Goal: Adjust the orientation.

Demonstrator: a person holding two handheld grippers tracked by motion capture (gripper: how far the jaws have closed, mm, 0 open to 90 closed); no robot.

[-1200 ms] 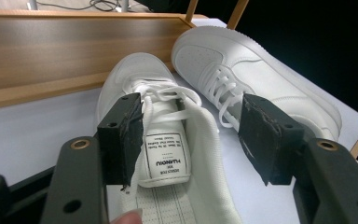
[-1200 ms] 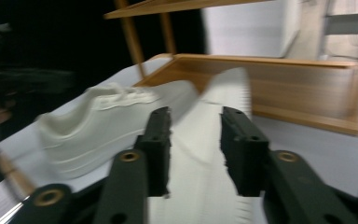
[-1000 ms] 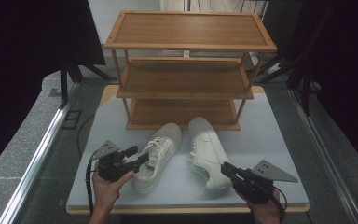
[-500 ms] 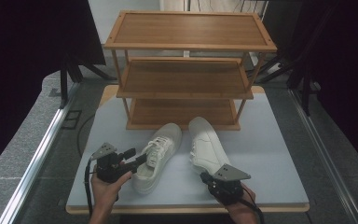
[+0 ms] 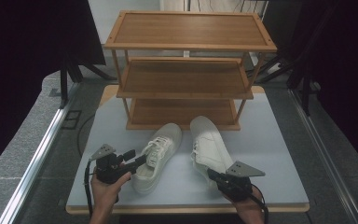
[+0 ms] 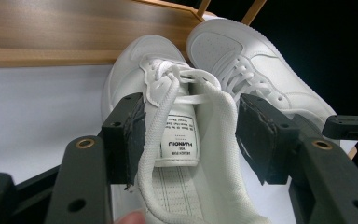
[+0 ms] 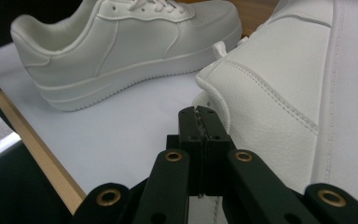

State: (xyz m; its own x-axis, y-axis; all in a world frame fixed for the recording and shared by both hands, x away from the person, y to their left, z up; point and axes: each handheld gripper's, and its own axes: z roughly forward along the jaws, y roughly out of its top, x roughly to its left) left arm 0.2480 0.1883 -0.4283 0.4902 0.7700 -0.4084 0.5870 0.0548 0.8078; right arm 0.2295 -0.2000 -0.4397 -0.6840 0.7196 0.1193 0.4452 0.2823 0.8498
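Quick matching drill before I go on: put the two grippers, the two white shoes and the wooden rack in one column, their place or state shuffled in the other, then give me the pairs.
Things:
1. left gripper
2. right gripper
3. left shoe
4. right shoe
5. wooden rack

Places or states:
A. jaws pressed together, at a shoe's heel
B. stands at the table's far side, shelves bare
C. jaws apart, either side of a shoe's tongue and laces
D. lies nearer the table's right side
E. its opening sits between open jaws

Pairs: 1-C, 2-A, 3-E, 4-D, 5-B
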